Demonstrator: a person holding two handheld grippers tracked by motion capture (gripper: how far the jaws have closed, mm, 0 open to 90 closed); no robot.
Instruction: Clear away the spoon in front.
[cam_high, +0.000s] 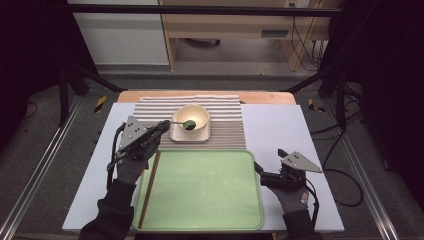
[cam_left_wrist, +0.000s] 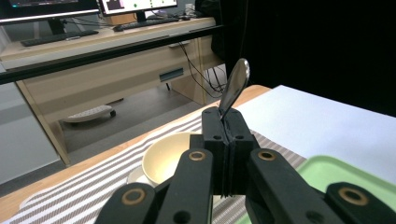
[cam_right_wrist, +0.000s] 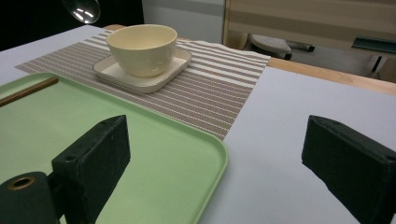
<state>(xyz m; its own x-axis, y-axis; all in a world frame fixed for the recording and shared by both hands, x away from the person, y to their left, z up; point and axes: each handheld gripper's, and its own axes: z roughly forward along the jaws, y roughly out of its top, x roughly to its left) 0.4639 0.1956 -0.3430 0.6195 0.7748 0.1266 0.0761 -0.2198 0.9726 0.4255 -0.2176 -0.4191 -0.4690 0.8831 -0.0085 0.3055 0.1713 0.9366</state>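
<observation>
A white-topped bench carries everything, with a wooden edge showing at its far side. On its near half lies a pale green rectangular plastic tray, and a pair of brown wooden chopsticks rests along the tray's left edge. Beyond the tray lies a grey-and-white striped place mat, on which a cream square plate bears a round cream ceramic bowl.

The left hand-held gripper hangs just left of the bowl, its jaws pressed together on the handle of a shiny metal spoon (the spoon's bowl hangs over the cream bowl in the high view). The right hand-held gripper rests by the tray's right edge, jaws spread wide with nothing between them.
</observation>
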